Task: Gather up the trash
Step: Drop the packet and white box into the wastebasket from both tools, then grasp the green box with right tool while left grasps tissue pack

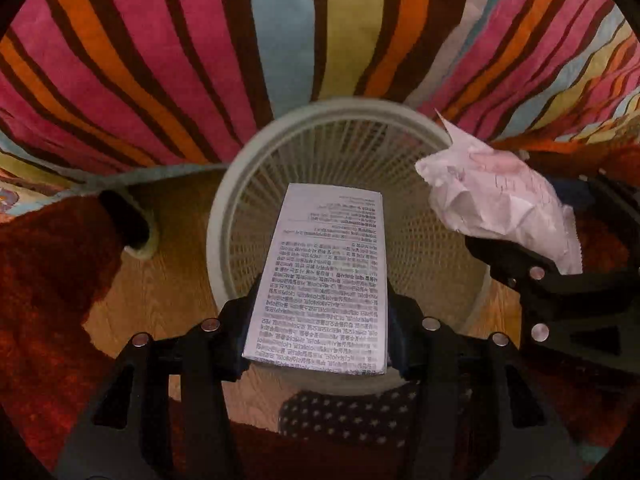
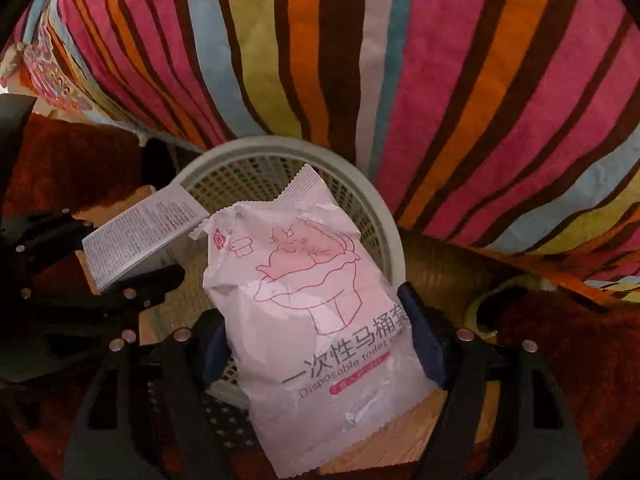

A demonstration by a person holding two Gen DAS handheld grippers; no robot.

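My left gripper [image 1: 320,320] is shut on a white printed box [image 1: 324,276] and holds it over a pale mesh wastebasket [image 1: 224,208]. My right gripper [image 2: 320,344] is shut on a pink wrapper packet [image 2: 308,312] printed with "Disposable toilet", held above the same basket [image 2: 384,216]. In the left wrist view the pink packet [image 1: 496,196] and the right gripper [image 1: 560,280] hang over the basket's right rim. In the right wrist view the white box [image 2: 140,236] and the left gripper [image 2: 100,292] sit at the basket's left rim.
A striped blanket [image 1: 280,40] hangs just behind the basket and also shows in the right wrist view [image 2: 440,80]. The basket stands on a wood floor [image 1: 168,280] beside a dark red rug [image 1: 44,300]. A slipper [image 1: 132,220] lies left of the basket.
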